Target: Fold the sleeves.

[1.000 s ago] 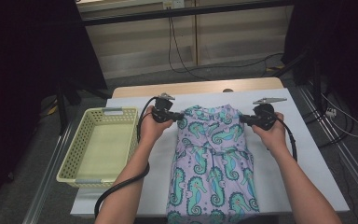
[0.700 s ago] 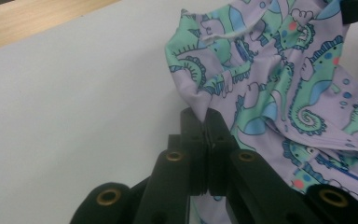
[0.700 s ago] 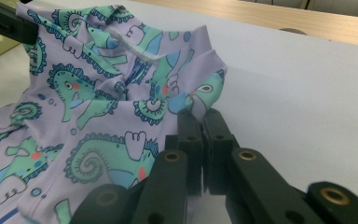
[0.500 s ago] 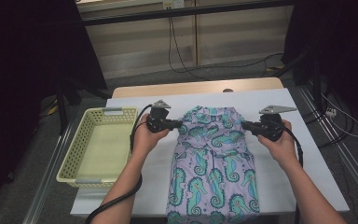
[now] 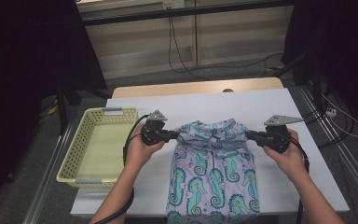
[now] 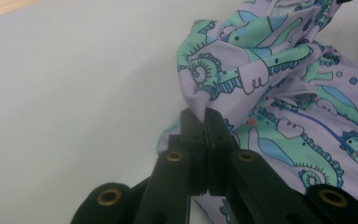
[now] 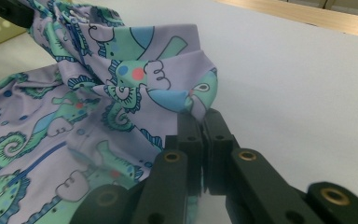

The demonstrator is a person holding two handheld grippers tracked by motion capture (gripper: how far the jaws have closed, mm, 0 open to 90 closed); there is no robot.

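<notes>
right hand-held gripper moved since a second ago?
Yes. The right hand-held gripper, shut on the cloth, has gone outward toward the table's right edge and nearer the person, away from the basket.

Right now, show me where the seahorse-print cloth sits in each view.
High view: cloth at lower centre, on the white table.
Left gripper view: right half, corner pinched in the jaws.
Right gripper view: left half, corner pinched in the jaws.
Shared landmark: the white table.

Both bare forearms reach forward from the near edge, hands well apart. The left gripper and right gripper point inward, jaws clamped together.
</notes>
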